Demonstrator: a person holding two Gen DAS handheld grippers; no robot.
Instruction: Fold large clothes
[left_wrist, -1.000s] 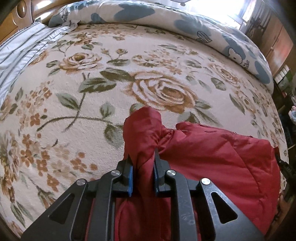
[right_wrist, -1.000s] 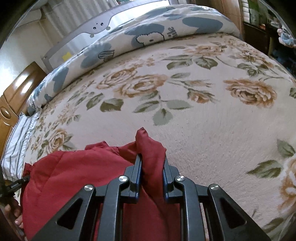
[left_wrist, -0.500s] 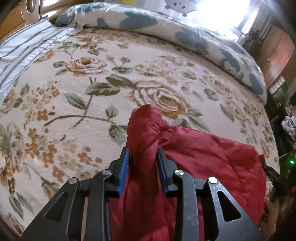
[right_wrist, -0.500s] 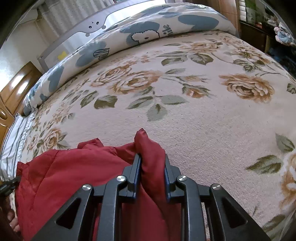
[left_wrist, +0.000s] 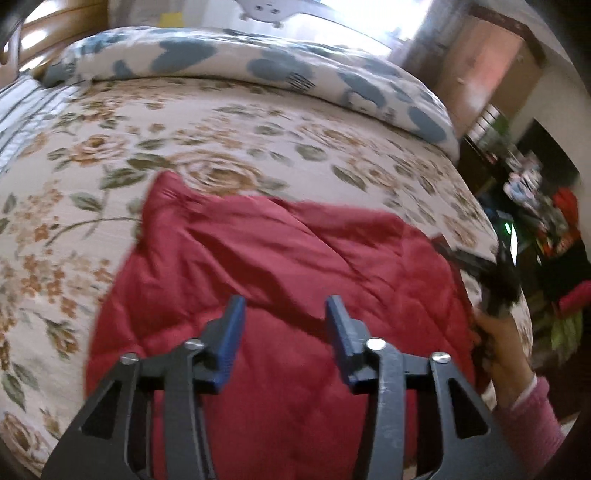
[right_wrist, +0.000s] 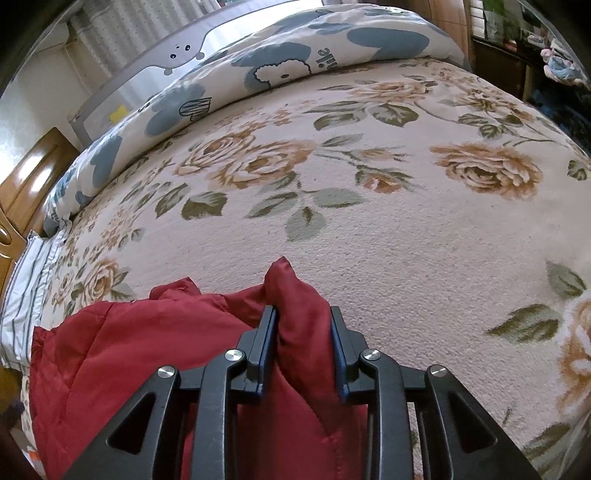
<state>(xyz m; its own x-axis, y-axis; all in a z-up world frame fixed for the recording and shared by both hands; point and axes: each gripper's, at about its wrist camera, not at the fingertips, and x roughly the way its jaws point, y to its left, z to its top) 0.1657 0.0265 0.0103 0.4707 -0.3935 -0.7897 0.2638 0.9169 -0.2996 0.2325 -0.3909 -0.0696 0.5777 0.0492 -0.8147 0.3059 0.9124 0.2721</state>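
A red quilted garment (left_wrist: 280, 280) lies spread on the floral bed cover (left_wrist: 110, 155). My left gripper (left_wrist: 284, 314) is open and empty, raised above the garment's near part. In the right wrist view the same red garment (right_wrist: 140, 339) lies at the lower left, and my right gripper (right_wrist: 303, 325) holds a bunched corner of it between its pads, jaws partly apart with cloth filling the gap. The right gripper and the hand holding it also show at the garment's right edge in the left wrist view (left_wrist: 495, 280).
A rolled blue-and-white duvet (left_wrist: 258, 70) lies along the far side of the bed. A striped pillow (right_wrist: 22, 280) and a wooden headboard (right_wrist: 33, 177) are at the left. Dark furniture and clutter (left_wrist: 546, 221) stand past the bed's right edge.
My left gripper has opened and let go of the garment corner, which now lies flat on the bed, and the gripper has drawn back. My right gripper's jaws have widened a little on their corner.
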